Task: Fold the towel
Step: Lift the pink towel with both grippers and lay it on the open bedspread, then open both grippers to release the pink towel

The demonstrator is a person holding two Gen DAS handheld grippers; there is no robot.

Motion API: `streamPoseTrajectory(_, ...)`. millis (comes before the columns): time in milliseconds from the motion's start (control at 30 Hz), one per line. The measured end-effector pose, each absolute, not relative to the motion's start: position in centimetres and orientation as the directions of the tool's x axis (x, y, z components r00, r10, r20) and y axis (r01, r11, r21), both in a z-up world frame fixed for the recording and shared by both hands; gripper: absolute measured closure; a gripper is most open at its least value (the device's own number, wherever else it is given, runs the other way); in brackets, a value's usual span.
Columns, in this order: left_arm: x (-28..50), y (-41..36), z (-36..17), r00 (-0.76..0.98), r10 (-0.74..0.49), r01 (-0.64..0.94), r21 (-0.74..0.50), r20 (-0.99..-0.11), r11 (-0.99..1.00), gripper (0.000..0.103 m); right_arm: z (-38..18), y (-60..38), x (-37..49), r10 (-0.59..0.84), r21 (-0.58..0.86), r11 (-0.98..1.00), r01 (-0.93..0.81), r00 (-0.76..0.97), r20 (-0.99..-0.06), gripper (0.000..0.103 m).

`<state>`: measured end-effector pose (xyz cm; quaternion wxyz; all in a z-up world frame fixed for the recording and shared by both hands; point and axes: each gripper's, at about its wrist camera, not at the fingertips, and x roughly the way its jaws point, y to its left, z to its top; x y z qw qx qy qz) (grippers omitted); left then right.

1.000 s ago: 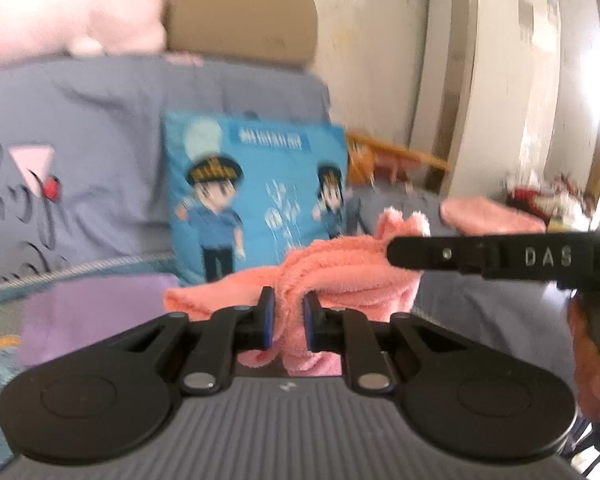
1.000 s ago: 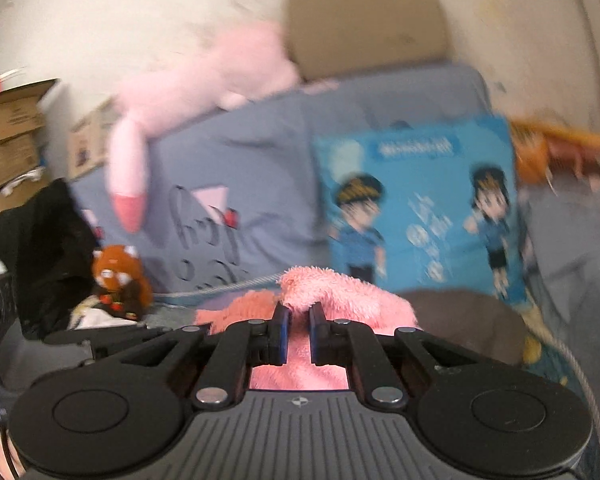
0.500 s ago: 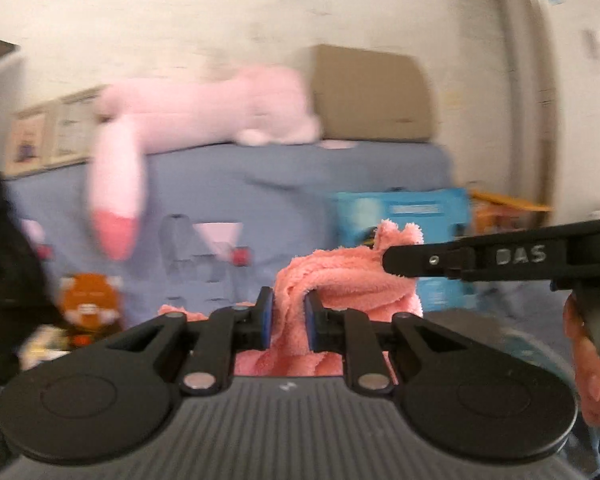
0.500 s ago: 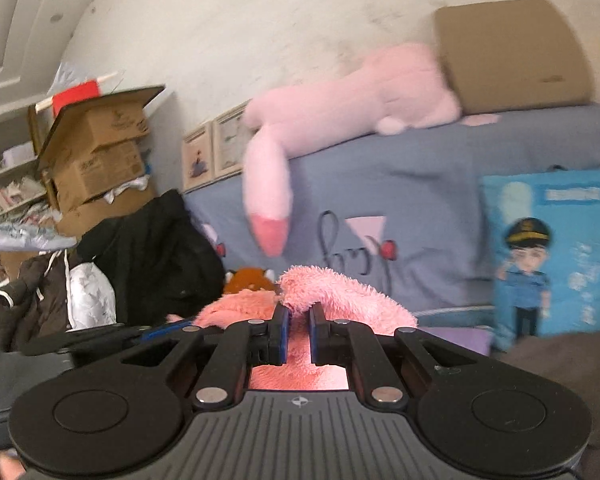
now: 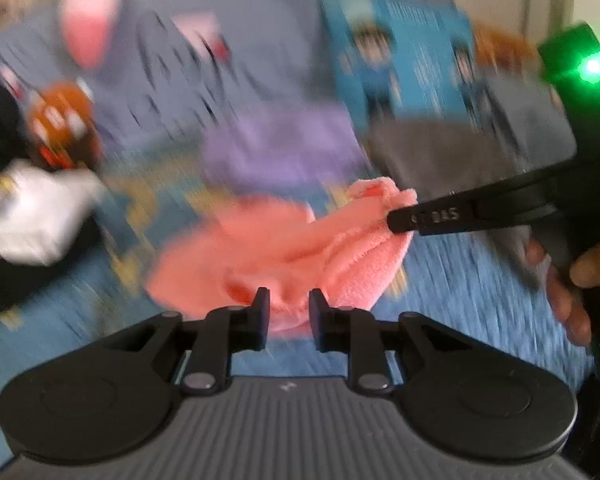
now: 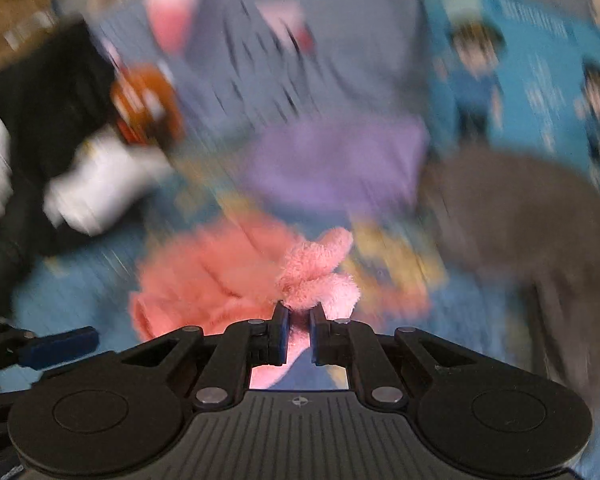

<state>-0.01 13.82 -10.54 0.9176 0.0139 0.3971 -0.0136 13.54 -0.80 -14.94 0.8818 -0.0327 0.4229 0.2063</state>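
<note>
Fluffy, rough-napped pink terry towel [image 6: 316,280], matt black plastic left gripper [image 5: 286,300] and right gripper [image 6: 298,316] with ribbed grey housings, dull metal rivets, soft purple cloth [image 6: 336,160], grey fabric cushion [image 6: 512,208]

Left gripper [image 5: 286,306] (jaws parting), right gripper [image 6: 298,326] clamped

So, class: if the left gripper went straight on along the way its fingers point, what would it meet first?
Most likely the pink towel. The left gripper has just been opening, and the towel lies bunched right ahead of its parted jaws on the blue bedcover. The picture is blurred, so depth is uncertain.
</note>
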Motion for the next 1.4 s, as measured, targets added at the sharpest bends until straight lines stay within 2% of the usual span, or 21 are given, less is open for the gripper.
streamPoseTrajectory(67,-0.5,12.1,-12.4,0.656,-0.049,0.082,0.007,-0.753,0.997,0.079,-17.4,-2.2,12.7,0.301,0.100,0.923,-0.371,0.535,-0.789,0.093)
streamPoseTrajectory(233,-0.7,11.0,-12.9,0.650,-0.086,0.131,0.000,-0.755,0.991,0.079,-19.9,-5.4,10.9,0.282,0.131,0.942,-0.310,0.515,-0.809,0.093)
streamPoseTrajectory(300,-0.5,12.0,-12.6,0.658,-0.083,0.115,-0.009,-0.748,0.993,0.077,-19.8,-6.3,10.6,0.286,0.152,0.947,-0.284,0.524,-0.802,0.090)
streamPoseTrajectory(367,-0.7,12.8,-12.4,0.664,-0.083,0.097,-0.025,-0.743,0.995,0.071,-19.7,-7.0,10.4,0.293,0.175,0.949,-0.261,0.534,-0.793,0.088)
streamPoseTrajectory(433,-0.2,13.3,-12.4,0.672,-0.092,0.106,-0.027,-0.735,0.994,0.052,-19.3,-7.4,10.4,0.320,0.211,0.944,-0.254,0.545,-0.775,0.088)
streamPoseTrajectory(467,-0.1,13.3,-12.2,0.676,-0.098,0.124,-0.019,-0.730,0.992,0.046,-19.2,-7.5,10.4,0.332,0.225,0.941,-0.254,0.553,-0.764,0.088)
streamPoseTrajectory(533,0.2,12.5,-12.1,0.690,-0.126,0.180,0.001,-0.712,0.984,0.023,-18.8,-7.5,10.5,0.354,0.239,0.933,-0.269,0.571,-0.740,0.082)
streamPoseTrajectory(600,0.7,11.3,-12.1,0.706,-0.165,0.247,0.021,-0.689,0.969,0.013,-18.7,-7.4,10.7,0.362,0.238,0.930,-0.279,0.585,-0.726,0.074)
streamPoseTrajectory(633,1.2,10.7,-12.3,0.712,-0.194,0.285,0.026,-0.675,0.958,0.013,-18.6,-7.4,10.9,0.363,0.237,0.930,-0.282,0.591,-0.721,0.073)
streamPoseTrajectory(833,5.0,7.2,-13.0,0.678,-0.278,0.367,-0.015,-0.681,0.930,0.013,-18.8,-8.6,11.8,0.320,0.224,0.947,-0.231,0.631,-0.706,0.076)
streamPoseTrajectory(1000,8.3,6.8,-14.4,0.628,-0.324,0.314,-0.150,-0.708,0.937,0.013,-18.8,-11.8,11.8,0.290,0.256,0.955,-0.151,0.657,-0.696,0.075)
streamPoseTrajectory(1167,9.7,6.2,-15.8,0.626,-0.278,0.243,-0.157,-0.728,0.957,0.014,-19.1,-14.1,11.4,0.281,0.277,0.954,-0.115,0.668,-0.690,0.072)
streamPoseTrajectory(1200,9.9,6.0,-16.1,0.626,-0.269,0.229,-0.157,-0.732,0.961,0.020,-19.2,-14.3,11.3,0.282,0.281,0.953,-0.114,0.668,-0.689,0.072)
streamPoseTrajectory(1233,10.1,5.8,-16.4,0.622,-0.254,0.212,-0.154,-0.740,0.965,0.031,-19.3,-14.4,11.2,0.285,0.285,0.952,-0.113,0.668,-0.688,0.072)
streamPoseTrajectory(1267,10.3,5.7,-16.7,0.615,-0.249,0.201,-0.156,-0.748,0.967,0.037,-19.3,-14.5,11.1,0.289,0.290,0.950,-0.113,0.667,-0.686,0.072)
streamPoseTrajectory(1333,10.7,5.5,-17.3,0.601,-0.239,0.181,-0.162,-0.763,0.970,0.057,-19.5,-14.6,11.1,0.294,0.300,0.947,-0.109,0.667,-0.684,0.072)
streamPoseTrajectory(1400,10.9,5.4,-17.8,0.589,-0.238,0.165,-0.174,-0.772,0.971,0.070,-19.7,-14.6,11.0,0.300,0.310,0.945,-0.107,0.666,-0.683,0.072)
